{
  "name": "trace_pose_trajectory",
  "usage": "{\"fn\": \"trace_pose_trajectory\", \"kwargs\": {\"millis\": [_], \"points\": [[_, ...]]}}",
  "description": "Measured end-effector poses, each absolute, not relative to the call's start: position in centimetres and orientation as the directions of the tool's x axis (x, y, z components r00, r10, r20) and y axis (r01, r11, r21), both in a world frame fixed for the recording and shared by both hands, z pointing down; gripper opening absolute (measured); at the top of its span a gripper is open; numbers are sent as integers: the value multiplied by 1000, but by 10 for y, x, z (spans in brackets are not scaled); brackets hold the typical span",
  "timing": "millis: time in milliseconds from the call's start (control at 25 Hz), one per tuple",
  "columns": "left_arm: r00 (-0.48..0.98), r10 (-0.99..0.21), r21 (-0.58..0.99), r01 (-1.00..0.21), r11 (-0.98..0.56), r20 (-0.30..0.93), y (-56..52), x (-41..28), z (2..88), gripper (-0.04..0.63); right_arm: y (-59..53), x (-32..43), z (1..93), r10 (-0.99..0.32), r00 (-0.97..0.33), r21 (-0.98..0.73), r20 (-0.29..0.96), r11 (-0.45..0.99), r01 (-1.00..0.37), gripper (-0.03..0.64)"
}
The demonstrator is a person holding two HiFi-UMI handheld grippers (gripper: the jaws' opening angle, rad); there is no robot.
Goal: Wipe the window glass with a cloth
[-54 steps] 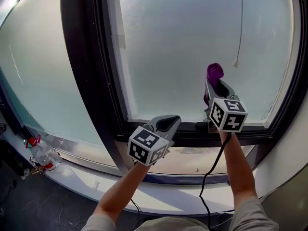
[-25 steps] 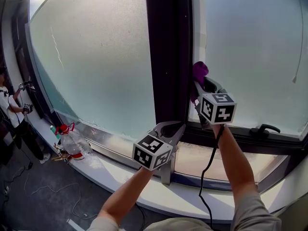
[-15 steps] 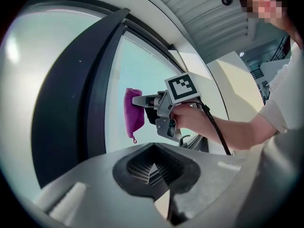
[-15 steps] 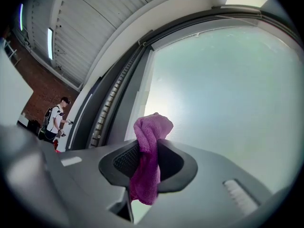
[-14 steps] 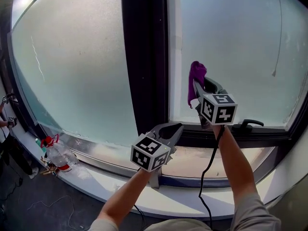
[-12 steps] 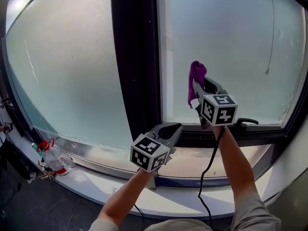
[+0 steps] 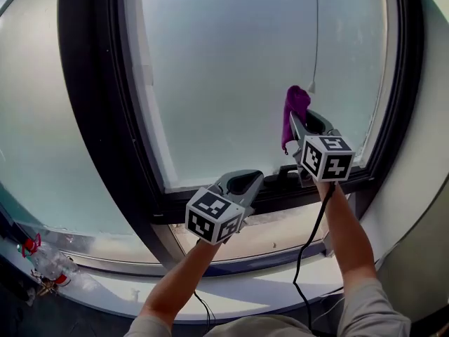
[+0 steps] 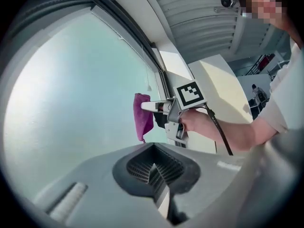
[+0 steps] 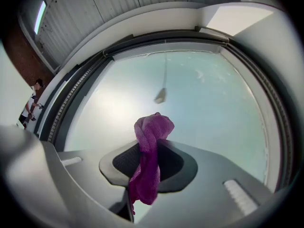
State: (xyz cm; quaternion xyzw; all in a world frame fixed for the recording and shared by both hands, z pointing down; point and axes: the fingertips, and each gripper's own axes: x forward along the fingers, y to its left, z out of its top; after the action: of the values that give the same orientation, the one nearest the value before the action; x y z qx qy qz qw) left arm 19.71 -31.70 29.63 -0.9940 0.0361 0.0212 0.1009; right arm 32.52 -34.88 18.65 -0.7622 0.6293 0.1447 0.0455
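Note:
A frosted window pane (image 7: 231, 62) fills a dark frame ahead of me. My right gripper (image 7: 300, 121) is shut on a purple cloth (image 7: 294, 114), which it holds up close to the pane's lower right part. The cloth (image 9: 149, 163) bunches above the jaws and hangs down in front of them. From the left gripper view the cloth (image 8: 142, 117) droops off the right gripper's tip beside the glass. My left gripper (image 7: 242, 182) stays lower, near the frame's bottom rail, shut with nothing in it.
A thin pull cord with a small end piece (image 7: 312, 86) hangs in front of the pane, just above the cloth. A dark mullion (image 7: 91, 97) divides this pane from another at the left. A pale sill (image 7: 273, 234) runs below. A plastic bottle (image 7: 42, 262) lies at the lower left.
The view has swung right, so the mullion now lies far left. My right gripper with the cloth has moved from the pane's lower left edge toward its right side, under the cord.

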Motion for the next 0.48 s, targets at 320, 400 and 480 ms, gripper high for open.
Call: {"fn": "trace_pose_trajectory", "kwargs": {"millis": [320,400,480], "points": [[999,21,-246,12,-969,-33,-271,301,293,0,-280,477,181,-890,358,68,-282,-391,-918,112],[999,17,-275,7,-962,-33,-262,319,288,0,-267,511,180,-874,400,59,-276,-431,-900,112],[999,8,-295,-2,-955,-32,-256,335,281,0,-258,543,176,-856,440,56,-270,-470,-881,112]]}}
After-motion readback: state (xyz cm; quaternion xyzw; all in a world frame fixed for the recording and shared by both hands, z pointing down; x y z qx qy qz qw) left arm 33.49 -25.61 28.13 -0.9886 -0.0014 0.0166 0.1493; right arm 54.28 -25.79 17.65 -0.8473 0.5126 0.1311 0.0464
